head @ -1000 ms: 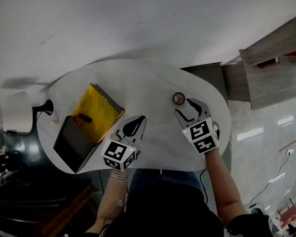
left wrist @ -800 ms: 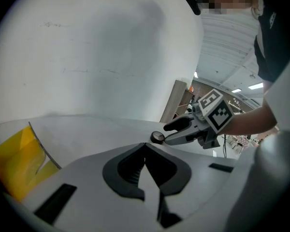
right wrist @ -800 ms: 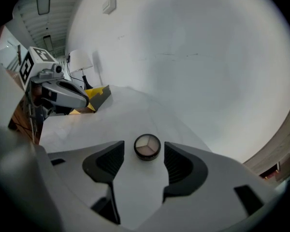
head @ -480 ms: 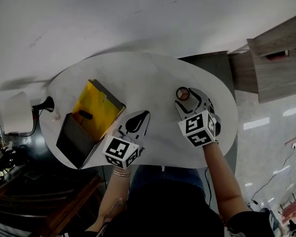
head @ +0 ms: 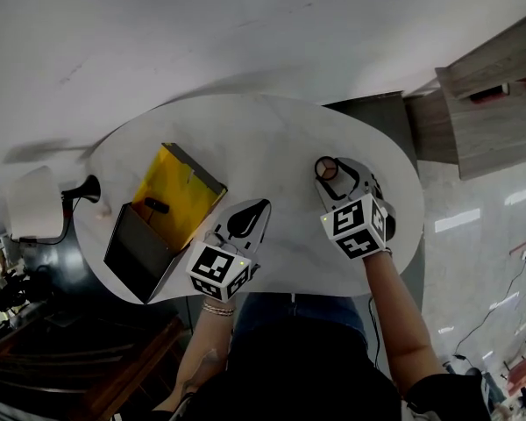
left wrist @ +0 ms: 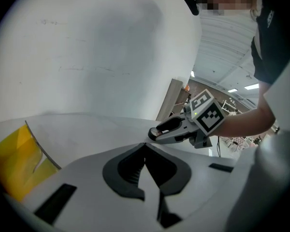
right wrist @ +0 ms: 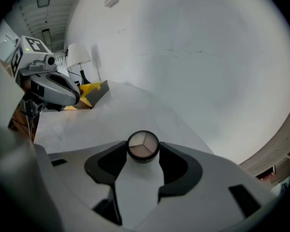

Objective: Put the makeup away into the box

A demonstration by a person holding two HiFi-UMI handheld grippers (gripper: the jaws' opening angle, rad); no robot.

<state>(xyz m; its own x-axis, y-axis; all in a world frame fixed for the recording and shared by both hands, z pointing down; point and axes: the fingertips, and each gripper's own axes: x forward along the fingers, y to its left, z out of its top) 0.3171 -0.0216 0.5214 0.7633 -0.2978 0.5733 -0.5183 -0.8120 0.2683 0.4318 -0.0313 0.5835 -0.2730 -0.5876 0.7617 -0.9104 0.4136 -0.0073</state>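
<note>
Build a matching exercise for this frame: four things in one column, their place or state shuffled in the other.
Things:
1. round compact
2. left gripper
3. box
4. dark tube

Place or state:
A. lid open, yellow inside
B. jaws together, nothing between them
C. between the jaws of the right gripper
D. lying inside the box

Pairs: 1-C, 2-B, 3-A, 4-D.

Note: the right gripper's jaws are closing, with the round compact between them.
</note>
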